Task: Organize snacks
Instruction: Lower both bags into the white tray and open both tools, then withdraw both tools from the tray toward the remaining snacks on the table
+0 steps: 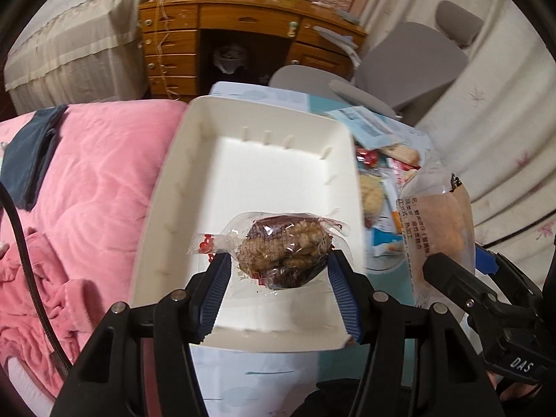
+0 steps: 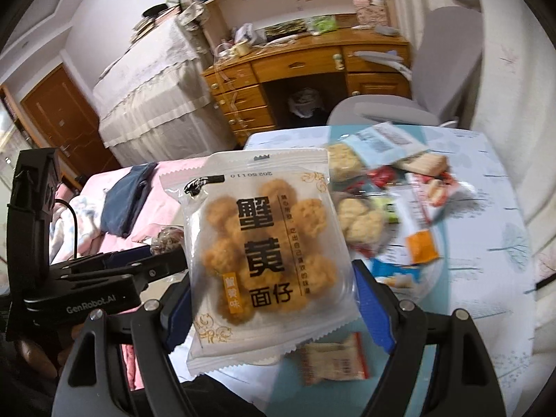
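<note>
Your left gripper [image 1: 278, 271] holds a small clear-wrapped brown snack [image 1: 281, 250] over the empty white plastic tray [image 1: 194, 187]; your right gripper [image 2: 271, 299] squeezes a big white crinkly cracker packet [image 2: 264, 243] above the table; either could slip out.

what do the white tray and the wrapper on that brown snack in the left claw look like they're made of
White tray: looks like moulded plastic, possibly foam or pulp; matte, with small moulded ribs along its walls. Brown snack wrapper: thin clear plastic film, glossy, crinkled, with glare spots, red print and a crimped end; the lumpy snack shows through. The left claw grips it.
</note>
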A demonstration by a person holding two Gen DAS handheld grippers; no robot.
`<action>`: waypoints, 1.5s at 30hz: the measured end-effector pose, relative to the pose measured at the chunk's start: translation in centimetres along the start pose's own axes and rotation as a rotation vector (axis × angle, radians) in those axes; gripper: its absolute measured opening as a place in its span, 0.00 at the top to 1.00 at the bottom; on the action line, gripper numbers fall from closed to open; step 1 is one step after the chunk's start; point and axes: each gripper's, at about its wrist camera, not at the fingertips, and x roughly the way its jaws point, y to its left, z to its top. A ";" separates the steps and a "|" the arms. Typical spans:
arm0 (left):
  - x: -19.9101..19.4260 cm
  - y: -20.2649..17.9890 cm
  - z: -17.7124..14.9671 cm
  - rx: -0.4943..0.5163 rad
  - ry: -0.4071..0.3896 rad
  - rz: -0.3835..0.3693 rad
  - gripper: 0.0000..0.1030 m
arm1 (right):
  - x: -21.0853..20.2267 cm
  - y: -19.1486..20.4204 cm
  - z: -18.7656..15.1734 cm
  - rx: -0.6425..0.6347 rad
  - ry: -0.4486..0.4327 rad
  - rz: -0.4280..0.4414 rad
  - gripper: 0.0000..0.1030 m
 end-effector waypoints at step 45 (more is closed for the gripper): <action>0.2 -7.2 -5.3 -0.048 0.046 0.097 0.29 | -1.6 -5.6 -3.7 0.029 0.051 0.055 0.07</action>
